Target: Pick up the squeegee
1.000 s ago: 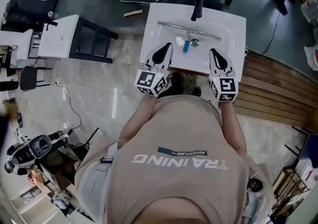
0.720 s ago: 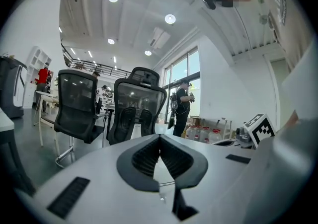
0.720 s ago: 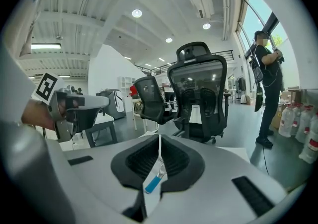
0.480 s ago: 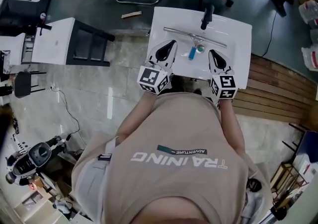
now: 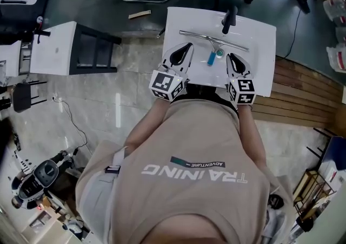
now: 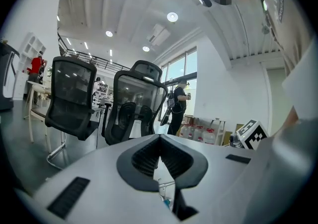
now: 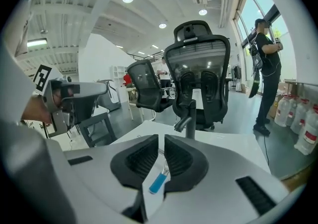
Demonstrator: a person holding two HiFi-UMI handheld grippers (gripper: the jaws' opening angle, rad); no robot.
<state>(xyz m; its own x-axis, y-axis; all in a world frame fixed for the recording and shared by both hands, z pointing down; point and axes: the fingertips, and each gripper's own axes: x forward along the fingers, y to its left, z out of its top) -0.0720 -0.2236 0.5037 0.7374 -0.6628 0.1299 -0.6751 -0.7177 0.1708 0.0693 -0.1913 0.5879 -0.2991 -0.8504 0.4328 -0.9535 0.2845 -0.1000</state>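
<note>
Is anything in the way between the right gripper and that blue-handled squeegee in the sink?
Nothing visible. The squeegee lies in the white sink, its blue handle on the near side, with only bare basin between it and the right gripper. The black faucet stands beyond it, at the far rim.

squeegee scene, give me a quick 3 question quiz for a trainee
1. True or false: the right gripper is holding the squeegee.
2. What colour is the squeegee's handle?
3. Where does the squeegee lie? A: in the white sink. B: on the floor. C: on a chair seat.

Key: 1 false, its jaws are shut on nothing, short of the handle. 2 blue. 3 A.
</note>
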